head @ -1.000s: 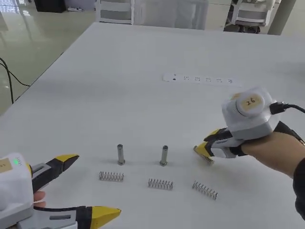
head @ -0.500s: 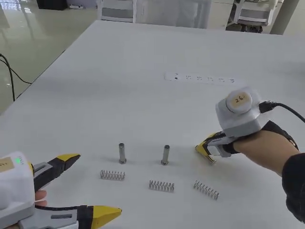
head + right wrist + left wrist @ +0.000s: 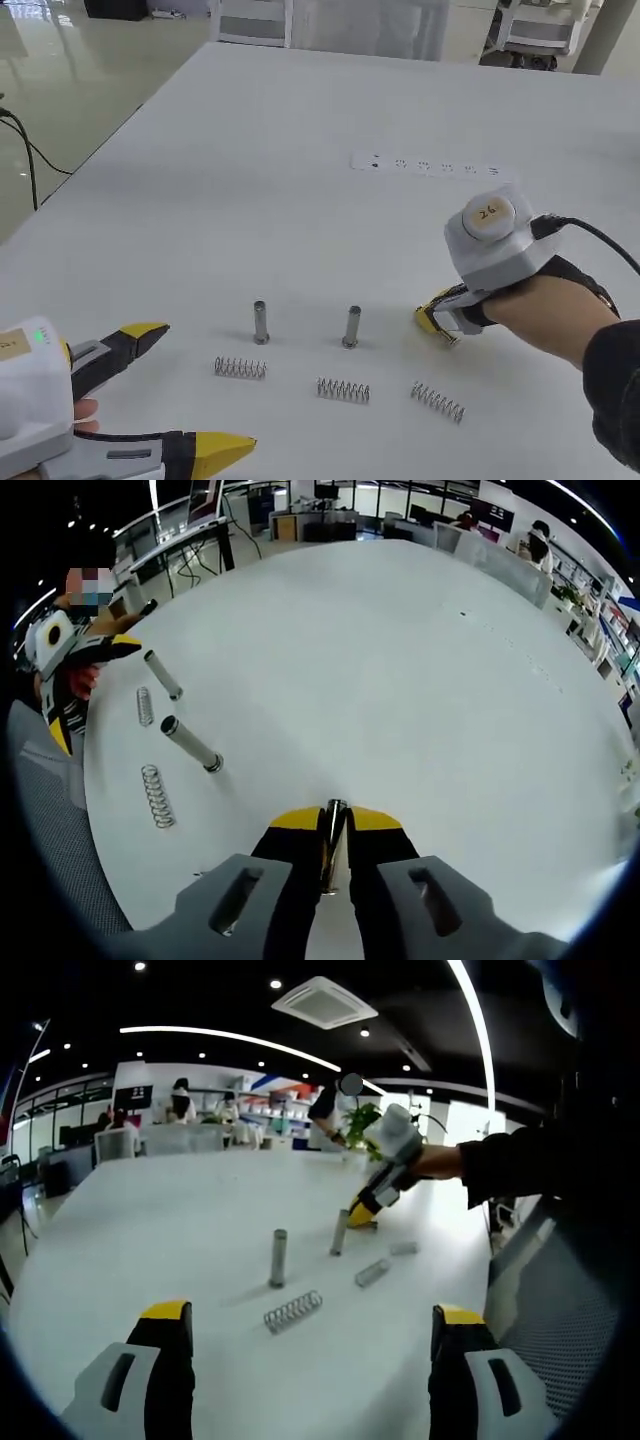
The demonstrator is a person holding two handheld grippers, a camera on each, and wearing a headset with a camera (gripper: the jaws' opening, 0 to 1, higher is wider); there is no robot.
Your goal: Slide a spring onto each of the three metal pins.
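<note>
Two metal pins stand upright on the white table, the left pin (image 3: 260, 322) (image 3: 278, 1258) (image 3: 162, 674) and the middle pin (image 3: 352, 327) (image 3: 340, 1232) (image 3: 190, 743). Three springs lie in a row in front of them: the left spring (image 3: 240, 368) (image 3: 293, 1310), the middle spring (image 3: 343, 390) and the right spring (image 3: 437, 401). My right gripper (image 3: 437, 325) (image 3: 333, 815) is shut on a third pin (image 3: 331, 848), its tips low at the table right of the middle pin. My left gripper (image 3: 190, 388) (image 3: 310, 1312) is held open near the front left, nothing between its jaws.
A white power strip (image 3: 430, 167) lies farther back on the table (image 3: 300, 180). The table's left edge (image 3: 95, 150) drops to a shiny floor with a cable. Chairs stand beyond the far edge.
My right hand has turned the gripper more upright over the pin it holds and shifted slightly. The left gripper, standing pins and springs have stayed put.
</note>
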